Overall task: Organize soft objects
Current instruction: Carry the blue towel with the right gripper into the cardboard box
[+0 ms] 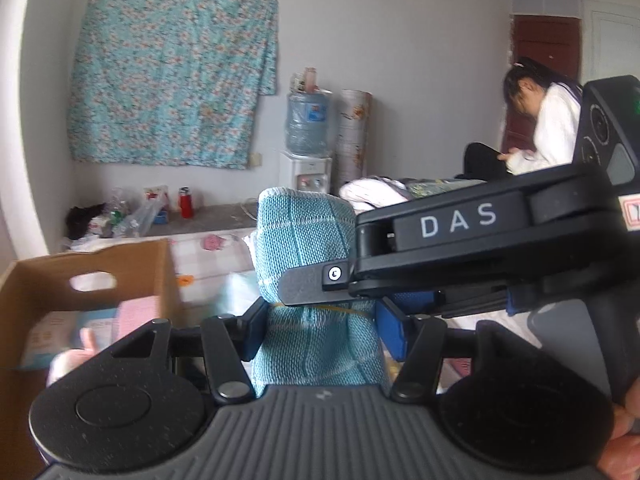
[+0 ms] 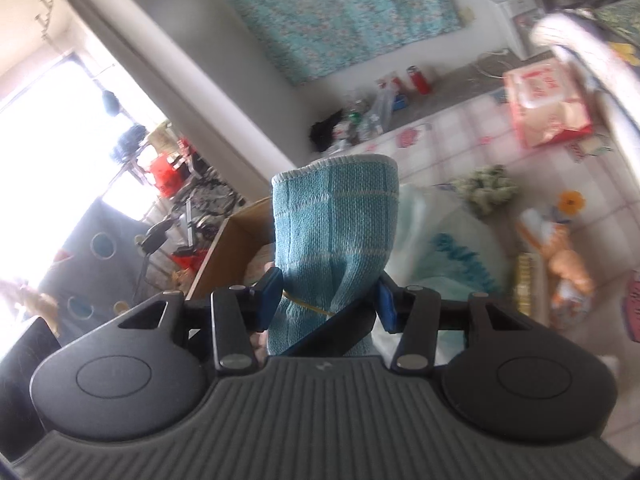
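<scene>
The left wrist camera is sitting just behind the left gripper point(image 1: 316, 332), looking roughly level across the room at the grey wall with its hanging turquoise floral cloth point(image 1: 172, 76). The right wrist camera is sitting behind the right gripper point(image 2: 326, 304), rolled sideways, tilting downward. Both are seeing, very close, the rolled turquoise knitted towel point(image 2: 334, 236), the brown cardboard box point(image 1: 44, 284) and that cloth.

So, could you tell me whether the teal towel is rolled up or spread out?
Rolled up: the teal towel stands as a banded bundle between both grippers.
</scene>
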Motion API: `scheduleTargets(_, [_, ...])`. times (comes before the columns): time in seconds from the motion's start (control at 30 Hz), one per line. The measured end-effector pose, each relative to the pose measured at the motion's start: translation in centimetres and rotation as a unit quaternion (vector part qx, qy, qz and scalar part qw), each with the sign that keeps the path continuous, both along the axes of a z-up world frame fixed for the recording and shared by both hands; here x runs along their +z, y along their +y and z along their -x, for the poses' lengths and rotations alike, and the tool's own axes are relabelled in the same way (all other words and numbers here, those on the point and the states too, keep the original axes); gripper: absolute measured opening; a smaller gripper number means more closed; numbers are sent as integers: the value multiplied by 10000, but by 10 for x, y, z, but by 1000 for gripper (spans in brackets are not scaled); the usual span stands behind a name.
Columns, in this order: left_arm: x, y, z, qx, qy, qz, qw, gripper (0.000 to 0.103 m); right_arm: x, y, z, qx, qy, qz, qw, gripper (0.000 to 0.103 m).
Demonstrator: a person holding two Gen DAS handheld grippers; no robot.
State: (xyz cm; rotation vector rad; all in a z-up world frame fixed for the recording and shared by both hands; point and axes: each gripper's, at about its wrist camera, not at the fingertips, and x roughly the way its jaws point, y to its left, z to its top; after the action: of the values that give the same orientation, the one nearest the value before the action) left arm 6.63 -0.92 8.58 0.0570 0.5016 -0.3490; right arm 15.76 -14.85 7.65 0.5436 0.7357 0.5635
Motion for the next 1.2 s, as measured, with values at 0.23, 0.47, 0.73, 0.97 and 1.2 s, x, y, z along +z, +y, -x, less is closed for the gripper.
scheduleTargets(0.23, [19, 89, -2, 829, 175, -8, 9964, 59, 19, 110, -32, 1191, 127, -108, 9927, 47])
scheduleTargets(0.47, [8, 165, -20, 1700, 655, 4, 9833, 60, 9, 223, -62, 2018, 677, 6, 9771, 45])
scheduleTargets(0.73, [-19, 199, -57, 2115, 960, -499, 9714, 63, -27, 286, -104, 2131, 1356, 111, 9675, 45])
scheduleTargets(0.97, [-38, 207, -61, 2298, 1016, -1107, 9616, 80, -85, 319, -149, 1995, 2094, 69, 9572, 43])
scheduleTargets(1.2, [-44, 222, -52, 2344, 1092, -882, 9620, 80, -76, 325, -146, 2002, 1740, 420, 9633, 44])
